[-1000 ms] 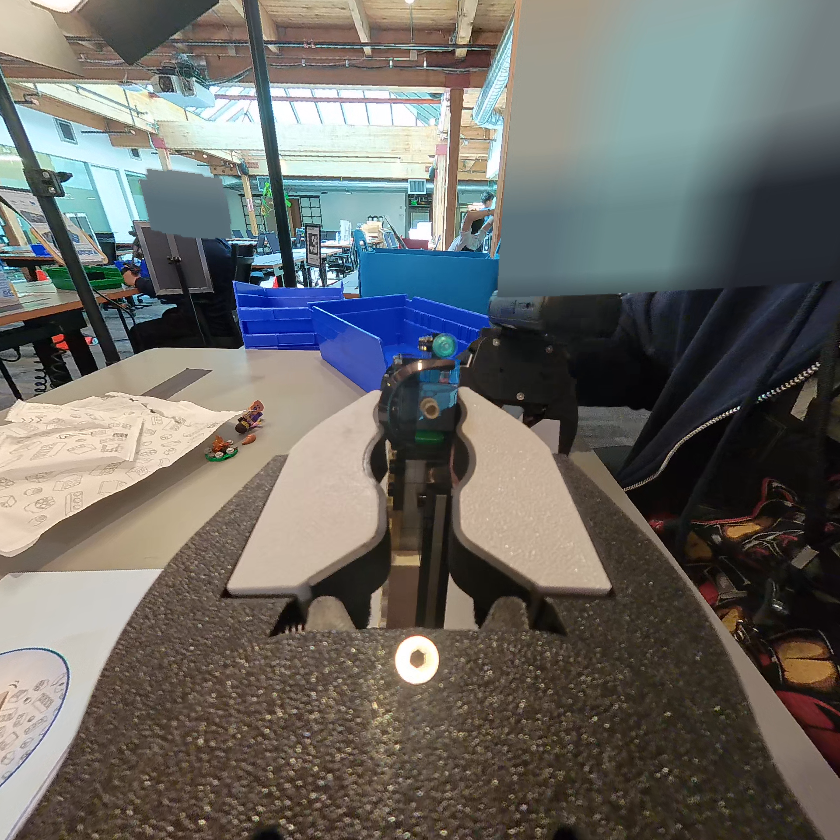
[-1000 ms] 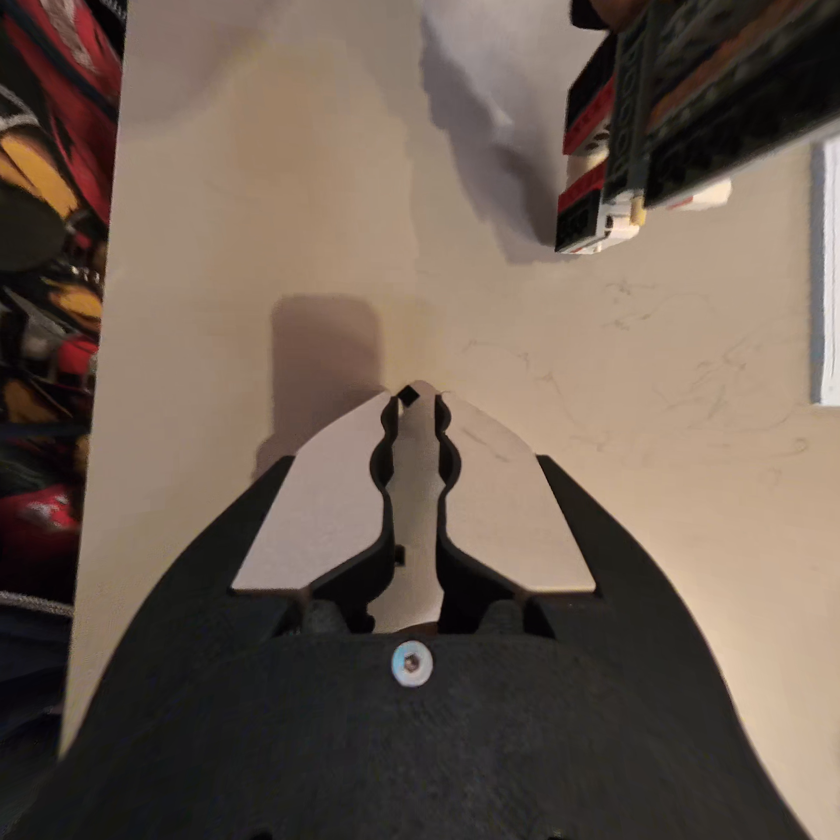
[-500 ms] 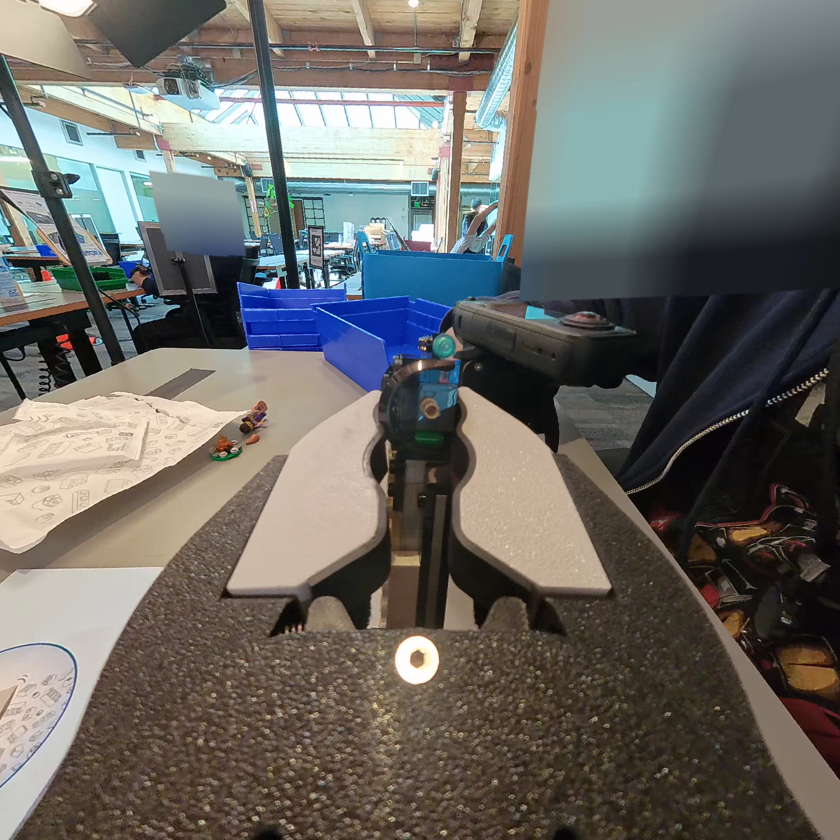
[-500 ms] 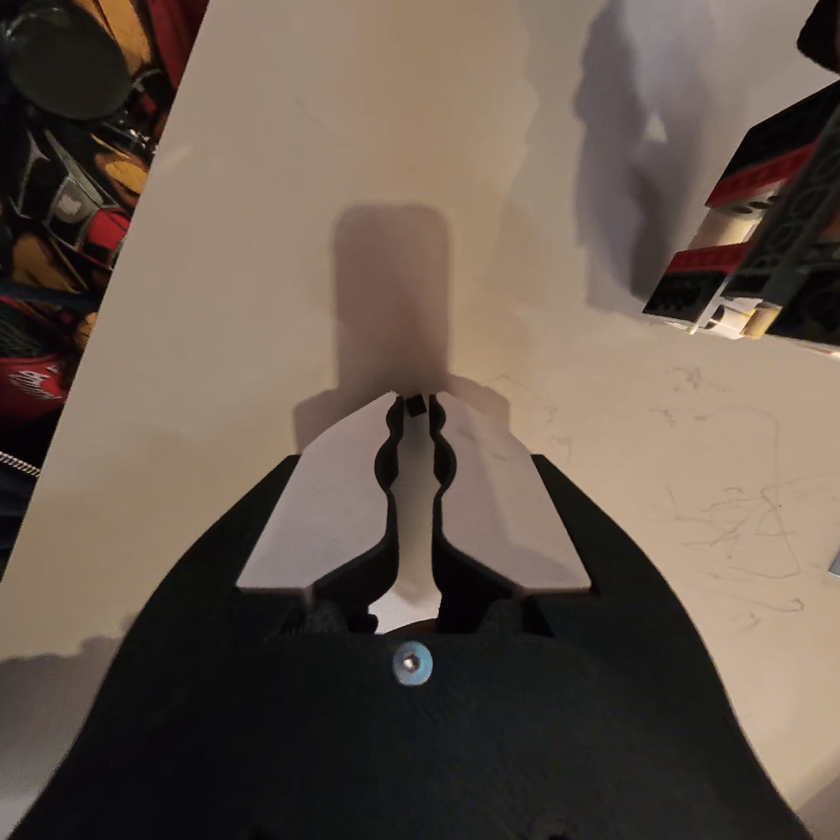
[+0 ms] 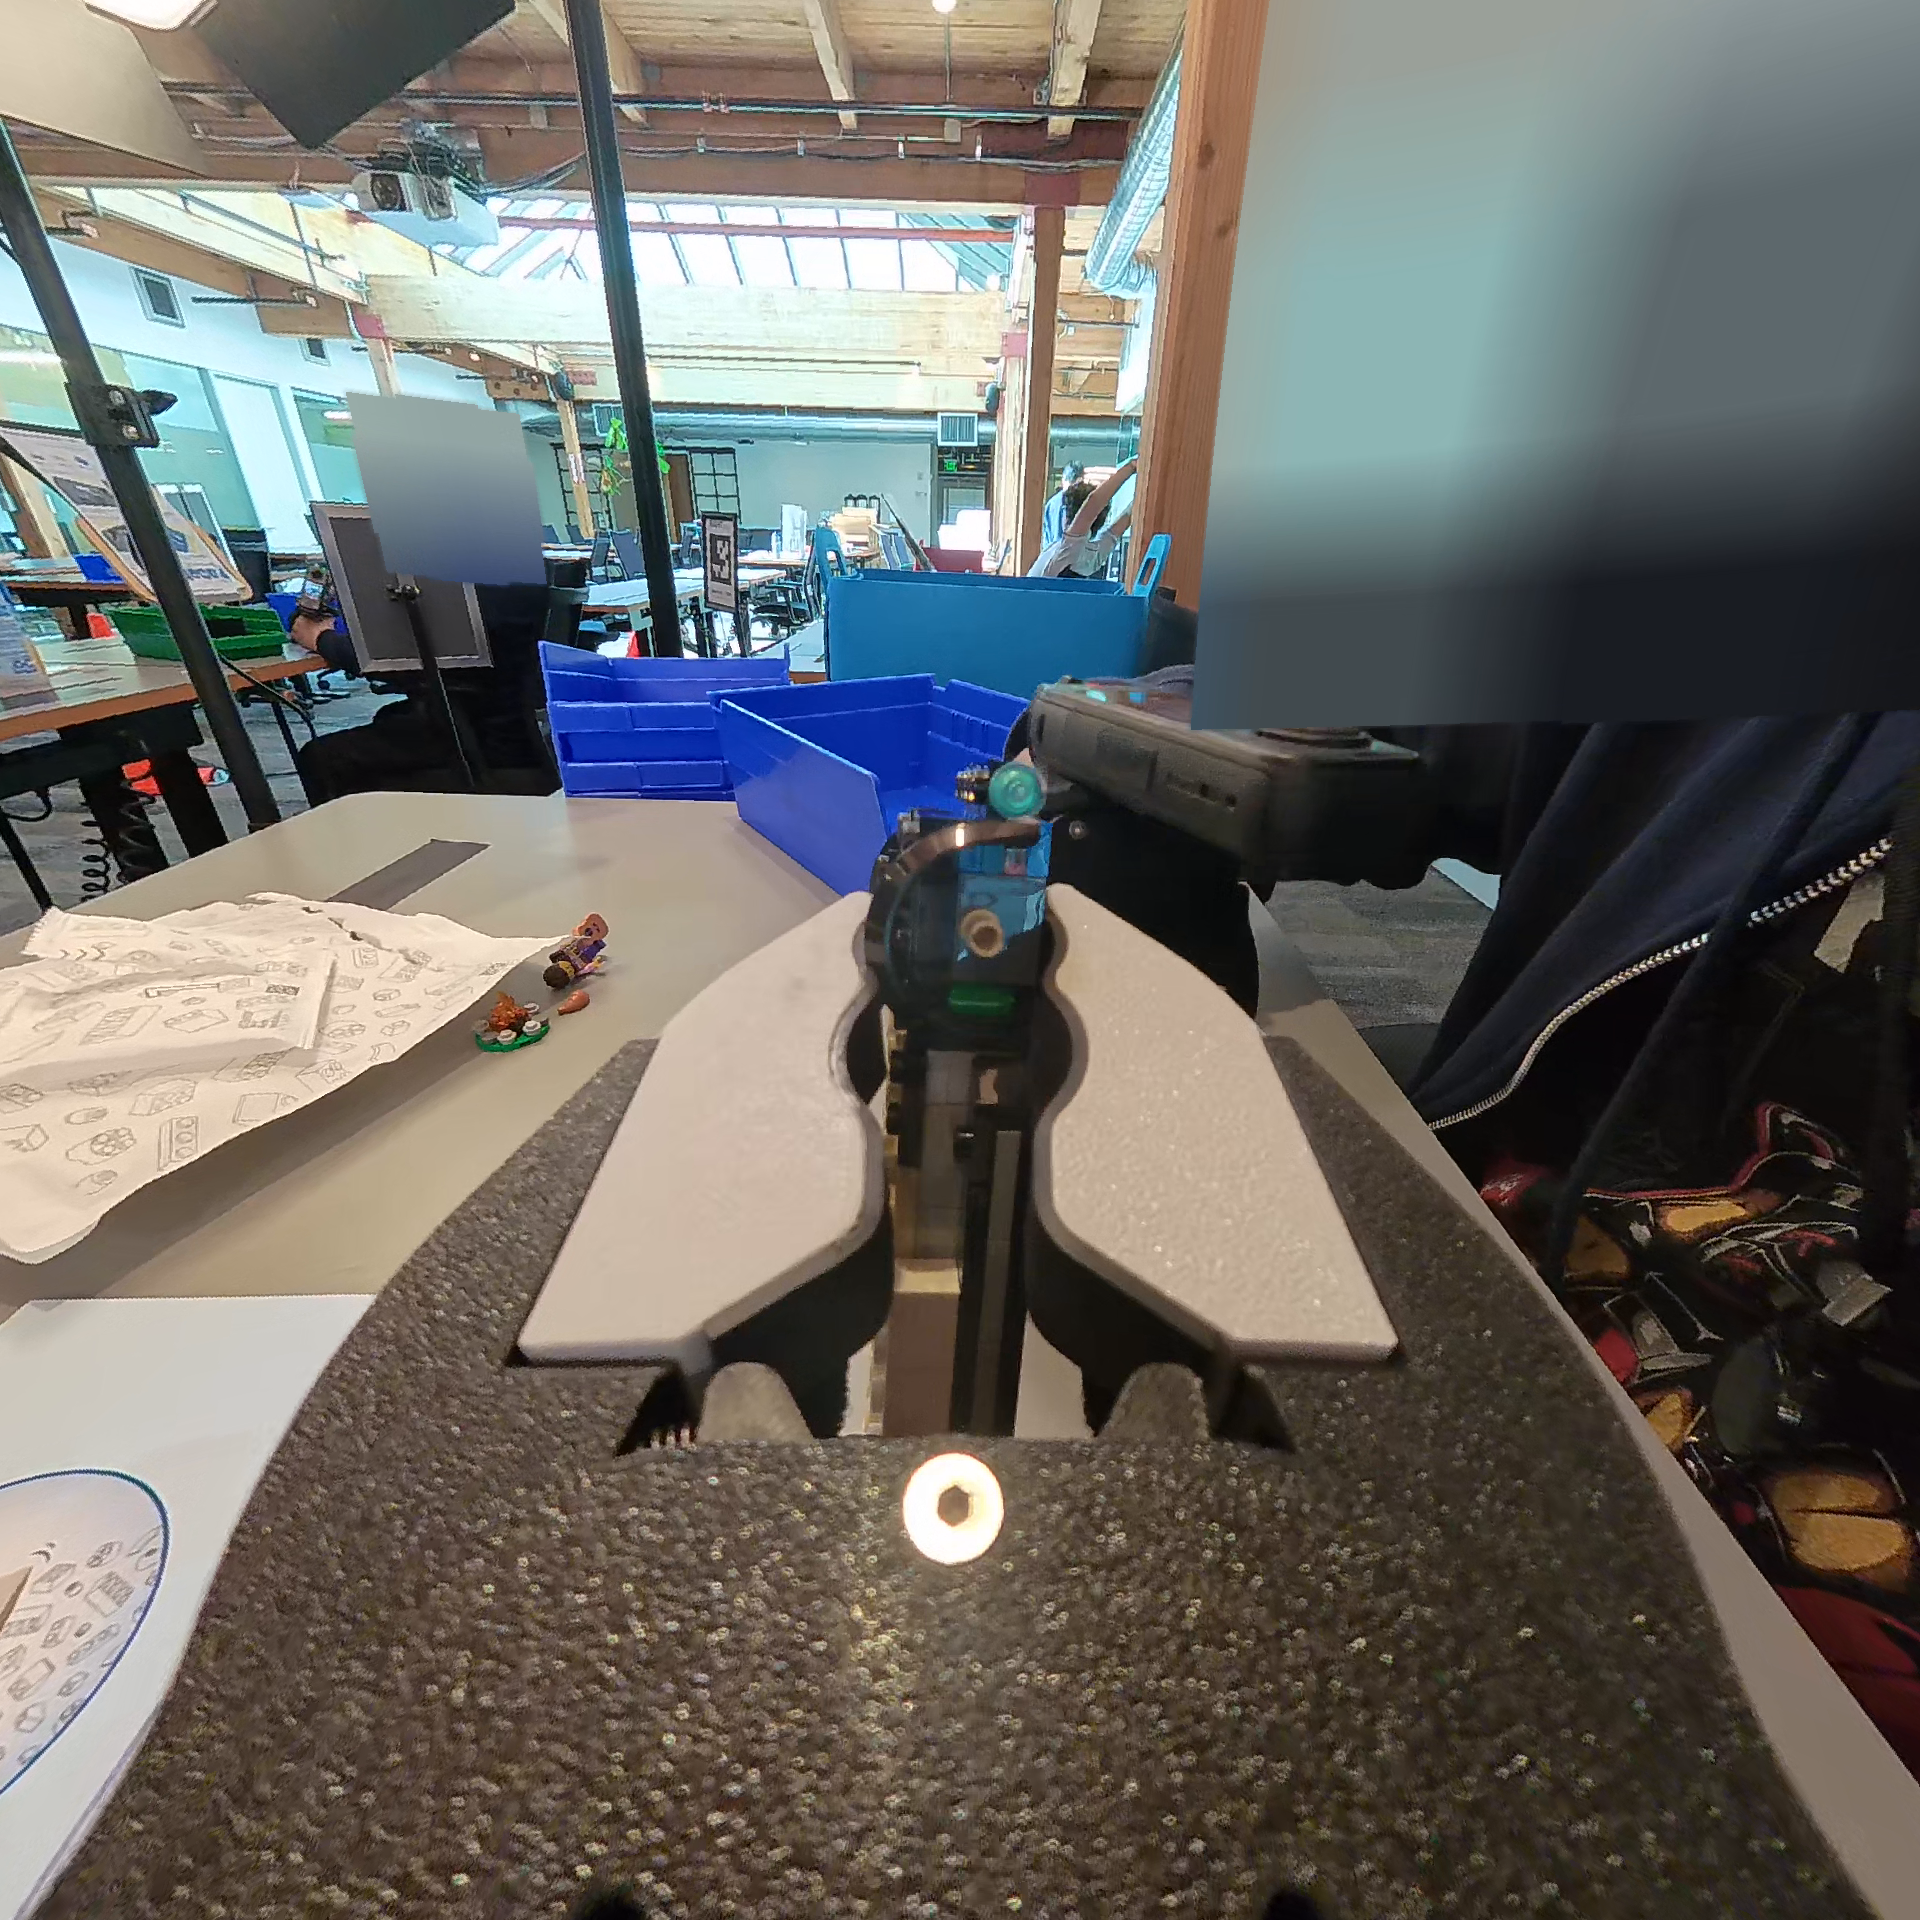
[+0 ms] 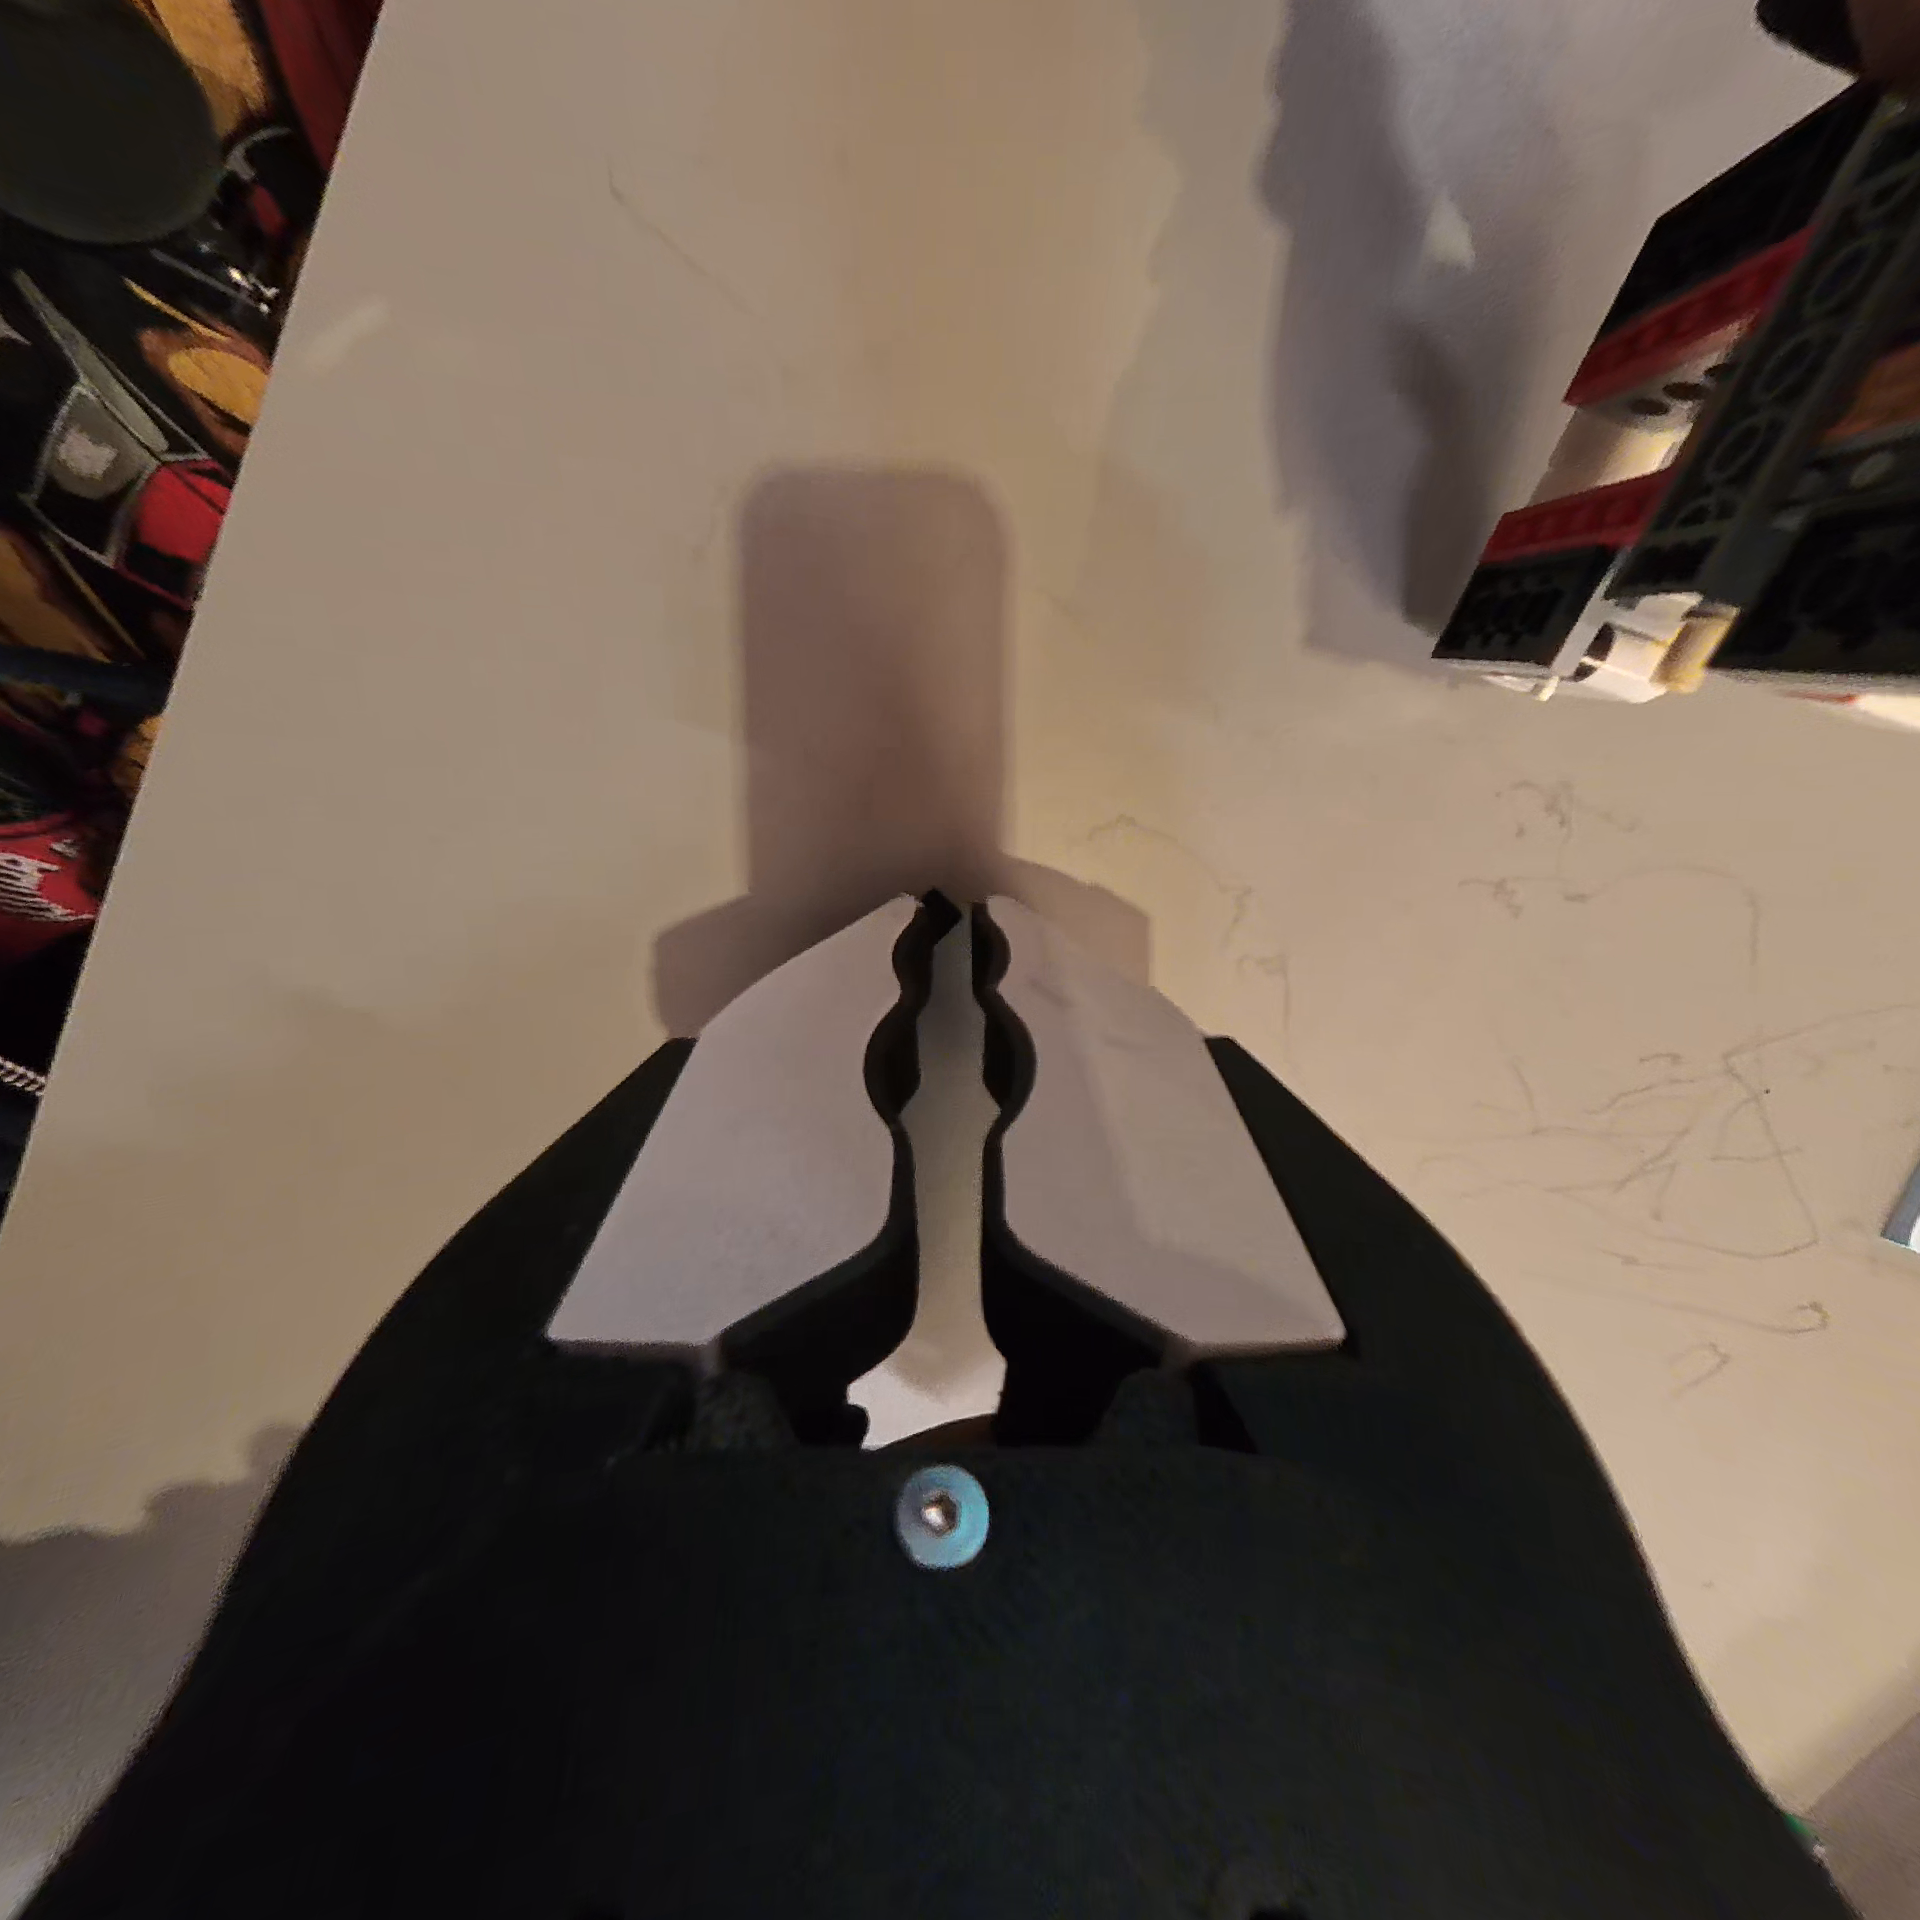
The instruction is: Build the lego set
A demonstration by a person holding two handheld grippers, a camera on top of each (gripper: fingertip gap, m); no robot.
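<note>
Blue and black toy-brick model (image 5: 961, 935) sits clamped between the left gripper (image 5: 956, 940) fingers, both grey pads pressed on its sides, jaws partly apart at the model's width. A teal round stud tops it; a black curved piece runs over its left side. The lower part of the model is sunk in the dark gap between the fingers and hard to make out. In the right wrist view the same model (image 6: 1704, 436) enters from the upper right corner, cut off by the frame edge, showing black, red and white layers raised above the table (image 6: 623, 416).

Right gripper (image 6: 951, 906) points down at the table, jaws nearly closed on a tiny black piece (image 6: 940, 909) at the fingertips; too small and blurred to name its kind. In the left wrist view its black body (image 5: 1195, 790) sits just behind the model, fingers hidden.

Beyond: blue bins (image 5: 831, 769), printed paper sheets (image 5: 187, 1029), a small figure (image 5: 582, 951) and small loose bits (image 5: 514, 1023) on the table. Person's dark zip jacket (image 5: 1662, 935) at right, partly cut off.
</note>
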